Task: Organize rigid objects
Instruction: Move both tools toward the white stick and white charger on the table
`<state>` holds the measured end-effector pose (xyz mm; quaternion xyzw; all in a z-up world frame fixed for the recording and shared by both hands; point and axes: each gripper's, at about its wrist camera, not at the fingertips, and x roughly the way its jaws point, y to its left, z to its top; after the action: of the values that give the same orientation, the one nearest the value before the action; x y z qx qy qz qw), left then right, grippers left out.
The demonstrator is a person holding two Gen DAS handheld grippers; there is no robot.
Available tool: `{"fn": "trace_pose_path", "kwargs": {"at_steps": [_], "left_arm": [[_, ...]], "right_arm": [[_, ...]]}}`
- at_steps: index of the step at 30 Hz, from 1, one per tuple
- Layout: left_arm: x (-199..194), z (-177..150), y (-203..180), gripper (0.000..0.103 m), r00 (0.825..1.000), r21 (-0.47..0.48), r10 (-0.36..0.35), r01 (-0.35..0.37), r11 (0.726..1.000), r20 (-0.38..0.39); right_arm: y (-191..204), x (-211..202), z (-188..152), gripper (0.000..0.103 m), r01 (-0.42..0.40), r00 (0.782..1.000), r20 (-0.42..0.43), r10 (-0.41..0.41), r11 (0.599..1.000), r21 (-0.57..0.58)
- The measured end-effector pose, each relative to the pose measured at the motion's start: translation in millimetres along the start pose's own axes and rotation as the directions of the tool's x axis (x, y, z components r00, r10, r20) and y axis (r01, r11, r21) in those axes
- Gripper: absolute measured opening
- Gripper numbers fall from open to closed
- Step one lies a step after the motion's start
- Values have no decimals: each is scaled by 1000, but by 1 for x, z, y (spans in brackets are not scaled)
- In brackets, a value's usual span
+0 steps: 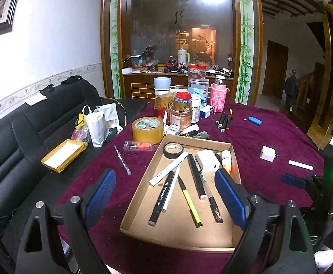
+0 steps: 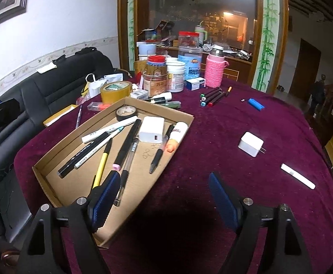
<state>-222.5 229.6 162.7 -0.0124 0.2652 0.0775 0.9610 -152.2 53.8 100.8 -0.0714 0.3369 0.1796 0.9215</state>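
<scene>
Left wrist view: left gripper (image 1: 165,191) spread wide, nothing between the pads, hovering over the near end of the tray (image 1: 129,207) on the table (image 1: 246,134). Right gripper (image 2: 164,193) likewise apart and empty, above the tray's near right corner (image 2: 104,243).

Writing mostly too small to read; white print along the black marker (image 1: 161,198), barcode label on a small box (image 1: 173,128) behind the tray, blue label on the clear jar (image 1: 198,91).

Inside the tray: black tape roll (image 1: 173,150), white pen (image 1: 168,169), black marker, yellow pen (image 1: 189,202), black stick with pink end (image 1: 197,177), clear gel pen (image 1: 212,199), white charger (image 1: 208,160), small glue bottle (image 1: 226,158).

Outside it, on the maroon cloth: second white plug (image 2: 250,144) and white stick (image 2: 297,175) to the right, well apart from the tray; blue lighter (image 2: 256,104) and marker bunch (image 2: 212,97) farther back; brown tape roll (image 1: 147,130), purple pen (image 1: 122,159) and clear case (image 1: 138,145) on the left.

Jars, pink bottle (image 1: 218,97) and cup (image 1: 162,83) crowded at the far edge. Black sofa (image 1: 18,125) with bags on the left.
</scene>
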Motion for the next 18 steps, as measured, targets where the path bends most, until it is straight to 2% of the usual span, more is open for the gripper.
{"fn": "trace_pose_path", "kwargs": {"at_steps": [6,10,12,15,17,18], "left_arm": [[-2,2,-16,88,1000,21,-4,3,1000,8],[-10,7,-25,88,998,18,7,-8,1000,66],[-19,10,-27,89,993,4,23,-23,1000,119],[-39,13,-26,102,971,-34,59,-52,998,232],[-56,15,-24,103,943,-64,73,-55,996,325],[-59,18,-23,103,935,-70,74,-52,996,347]], "right_arm": [[-14,-2,-5,85,11,1000,2,-11,1000,14],[-25,-2,-7,85,20,1000,2,-20,999,27],[-30,-1,-8,85,26,1000,2,-26,999,32],[-39,1,-9,85,29,1000,-2,-29,999,44],[-44,3,-10,85,33,999,-6,-33,998,51],[-47,4,-11,85,37,999,-10,-37,998,52]]}}
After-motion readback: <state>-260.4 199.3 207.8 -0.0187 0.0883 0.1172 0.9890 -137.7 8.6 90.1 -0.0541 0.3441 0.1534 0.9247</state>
